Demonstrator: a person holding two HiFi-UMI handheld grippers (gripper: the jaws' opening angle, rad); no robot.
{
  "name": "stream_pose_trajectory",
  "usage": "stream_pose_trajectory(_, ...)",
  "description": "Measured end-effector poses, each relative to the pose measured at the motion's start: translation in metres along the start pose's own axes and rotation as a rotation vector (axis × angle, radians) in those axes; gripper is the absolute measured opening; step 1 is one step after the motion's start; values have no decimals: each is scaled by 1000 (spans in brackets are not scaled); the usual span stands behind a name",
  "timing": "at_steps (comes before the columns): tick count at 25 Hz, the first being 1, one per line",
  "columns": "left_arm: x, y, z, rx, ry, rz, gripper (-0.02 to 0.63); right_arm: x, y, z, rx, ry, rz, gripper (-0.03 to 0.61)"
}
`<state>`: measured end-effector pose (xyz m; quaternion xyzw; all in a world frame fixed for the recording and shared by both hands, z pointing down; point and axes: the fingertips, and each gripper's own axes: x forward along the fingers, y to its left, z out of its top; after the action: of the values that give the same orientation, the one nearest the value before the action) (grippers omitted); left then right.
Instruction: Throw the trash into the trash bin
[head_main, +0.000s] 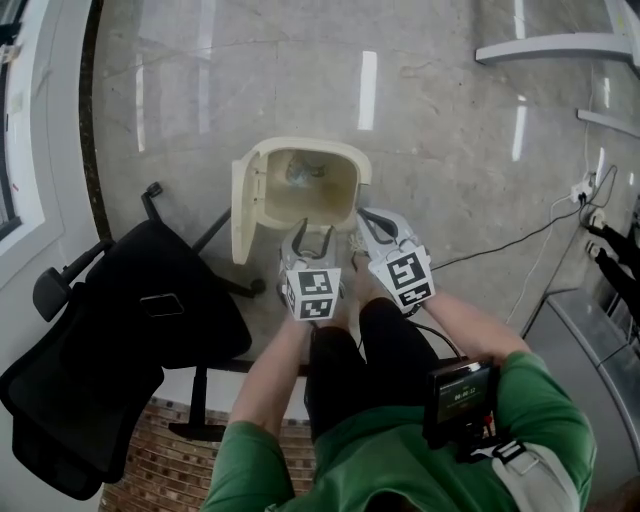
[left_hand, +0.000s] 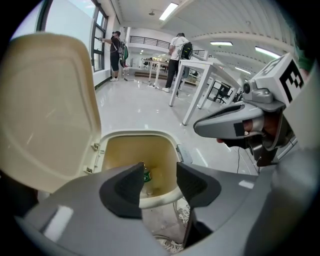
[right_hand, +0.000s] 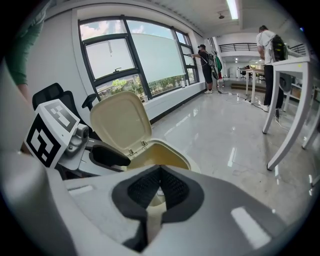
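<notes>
A cream trash bin (head_main: 352, 165) stands on the floor with its lid (head_main: 243, 210) swung up to the left. Inside lies a bottle with a green label (left_hand: 146, 176). My left gripper (head_main: 312, 236) hangs over the bin's near rim (left_hand: 161, 194), open, with nothing between its pads. My right gripper (head_main: 376, 226) is beside it at the bin's right near corner, shut and empty. In the right gripper view the closed gripper (right_hand: 160, 172) points at the bin's opening (right_hand: 167, 151), with the lid (right_hand: 120, 122) and the left gripper (right_hand: 107, 156) to its left.
A black office chair (head_main: 120, 320) stands close to the bin's left. Cables (head_main: 520, 235) run over the floor at the right, near white table legs (head_main: 550, 45). A brick-patterned mat (head_main: 160, 460) lies at the near left. White tables (left_hand: 200, 75) and people stand far off.
</notes>
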<state>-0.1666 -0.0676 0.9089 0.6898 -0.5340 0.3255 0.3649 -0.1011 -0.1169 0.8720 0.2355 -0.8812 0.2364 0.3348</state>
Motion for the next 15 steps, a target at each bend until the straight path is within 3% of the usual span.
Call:
stream_pose_trajectory(10,-87,-5,72,45,-147,75,14,-61,31,73,-31,-66,-4,3)
stream_pose_trajectory(15,-140,-9,117,56,-250,87,6,-100,49,115,-52,-117,-18,3)
